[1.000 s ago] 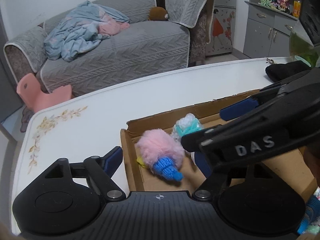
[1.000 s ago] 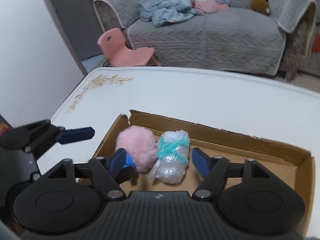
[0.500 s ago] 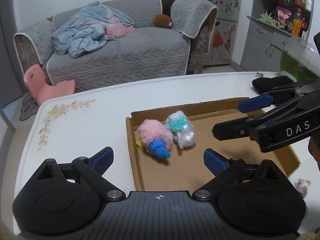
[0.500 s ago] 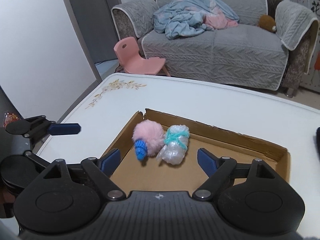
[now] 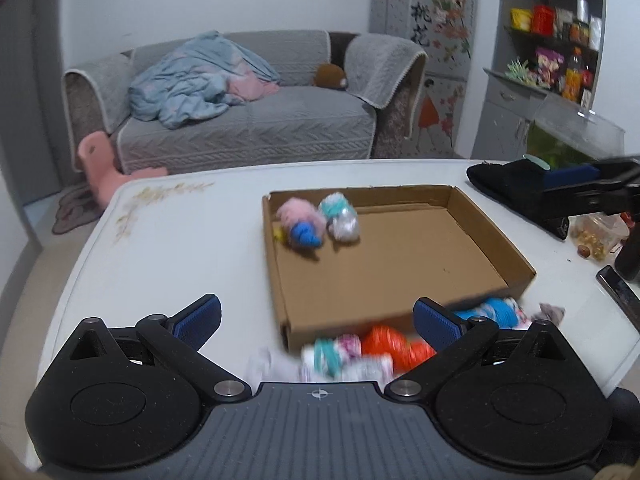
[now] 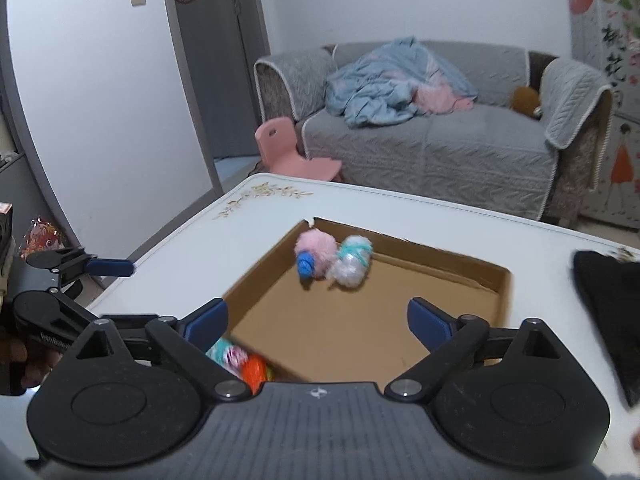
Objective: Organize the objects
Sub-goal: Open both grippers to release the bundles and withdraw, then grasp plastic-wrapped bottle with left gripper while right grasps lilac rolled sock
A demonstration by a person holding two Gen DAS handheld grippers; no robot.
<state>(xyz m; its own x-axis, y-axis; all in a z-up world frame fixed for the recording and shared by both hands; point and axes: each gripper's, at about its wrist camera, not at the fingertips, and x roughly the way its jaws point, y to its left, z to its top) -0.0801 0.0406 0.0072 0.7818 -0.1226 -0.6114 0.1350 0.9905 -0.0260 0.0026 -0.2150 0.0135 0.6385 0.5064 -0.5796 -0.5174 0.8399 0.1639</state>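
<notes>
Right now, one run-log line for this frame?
left gripper: open, empty | right gripper: open, empty | cardboard box: pink pompom, white bundle in far corner | loose toys: outside near wall

Left gripper point(image 5: 316, 318) spread wide, blue pads point(image 5: 198, 316) far apart, nothing between them, pointing forward and tilted down a bit. Right gripper point(image 6: 318, 320) same deal: jaws wide apart, nothing held, angled downward. Each one also poking into the other's view from the side, fingers point(image 6: 110, 267) parted there too.
</notes>
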